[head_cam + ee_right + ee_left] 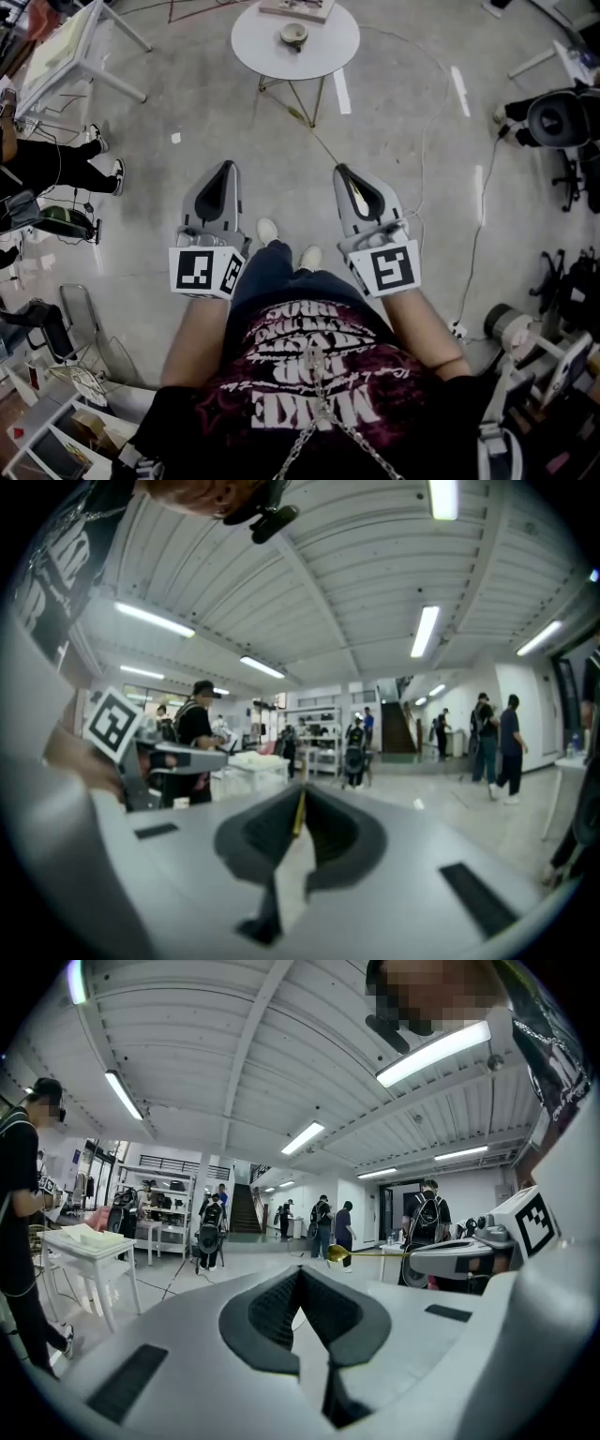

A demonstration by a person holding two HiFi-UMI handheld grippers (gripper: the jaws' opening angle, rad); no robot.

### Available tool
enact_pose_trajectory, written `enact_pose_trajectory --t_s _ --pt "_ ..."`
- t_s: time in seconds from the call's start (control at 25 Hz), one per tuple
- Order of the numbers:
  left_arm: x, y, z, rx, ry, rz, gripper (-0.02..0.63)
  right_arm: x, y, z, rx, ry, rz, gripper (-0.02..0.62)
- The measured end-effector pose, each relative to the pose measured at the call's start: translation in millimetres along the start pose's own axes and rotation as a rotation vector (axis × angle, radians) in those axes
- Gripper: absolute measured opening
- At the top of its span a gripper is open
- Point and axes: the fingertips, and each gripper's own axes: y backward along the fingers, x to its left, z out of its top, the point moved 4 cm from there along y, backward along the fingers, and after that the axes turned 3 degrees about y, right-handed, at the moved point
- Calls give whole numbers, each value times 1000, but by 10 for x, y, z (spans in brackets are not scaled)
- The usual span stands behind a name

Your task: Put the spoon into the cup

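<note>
In the head view I hold both grippers level at waist height, side by side above the concrete floor. My right gripper (343,173) (302,794) is shut on a thin gold spoon (299,816). From the left gripper view, the spoon (338,1253) sticks out ahead of the right gripper's tips with its bowl forward. My left gripper (225,172) (300,1271) is shut with nothing between its jaws. A beige cup (294,36) stands on a round white table (253,47) some way ahead of me, well beyond both grippers.
A wooden tray (298,9) lies at the round table's far edge. A white table (66,47) and a seated person's legs (56,164) are at the left. An office chair (561,117) and cables (478,225) are at the right. Several people stand in the room beyond.
</note>
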Motion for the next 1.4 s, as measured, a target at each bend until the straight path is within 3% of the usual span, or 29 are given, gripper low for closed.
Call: enact_pose_trajectory --t_s 0.48,1.4 --pt "526 -599 158 -13 -7 -70 26 -133 -610 71 25 2 -67 35" --pt "1390 -1298 20 56 35 -150 26 -198 -1640 145 37 33 -142 35"
